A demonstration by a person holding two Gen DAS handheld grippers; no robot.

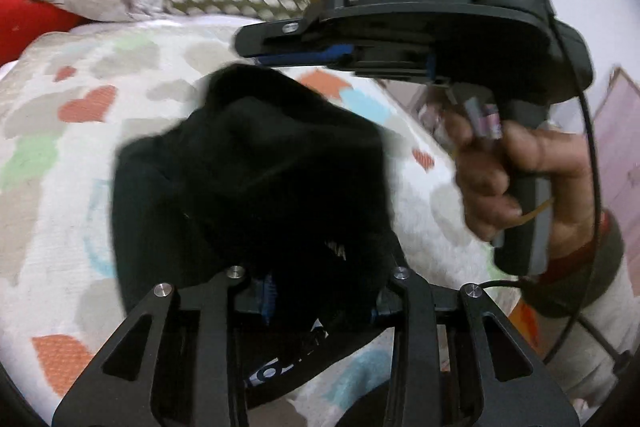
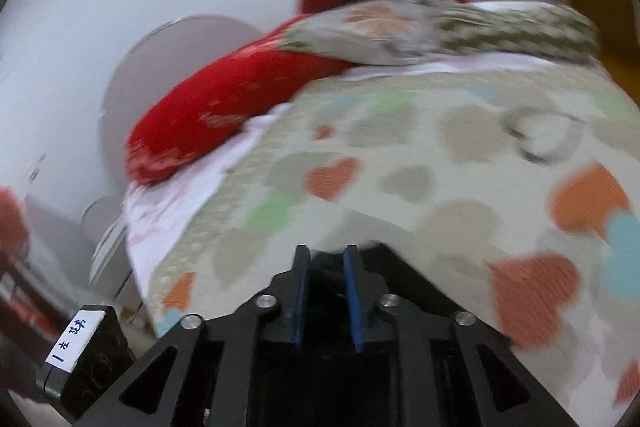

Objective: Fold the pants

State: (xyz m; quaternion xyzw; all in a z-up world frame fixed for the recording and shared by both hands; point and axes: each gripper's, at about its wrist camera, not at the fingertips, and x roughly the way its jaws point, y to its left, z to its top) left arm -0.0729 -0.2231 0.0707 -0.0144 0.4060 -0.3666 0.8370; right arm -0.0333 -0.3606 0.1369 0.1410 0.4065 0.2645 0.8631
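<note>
1. Left gripper [image 1: 316, 291]: fingers clamped on the black pants [image 1: 248, 179], bunched at centre above the heart-print bedspread [image 1: 60, 131].
2. Right gripper [image 2: 329, 293], at 1 o'clock in the left view: blue pads [image 2: 354, 303] narrowly apart, dark cloth between; grip unclear.
3. Red cushion [image 2: 224, 107] at 11 o'clock, beyond.

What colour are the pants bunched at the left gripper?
Black pants, clearest in the left wrist view, lifted above the heart-patterned bedspread.
</note>
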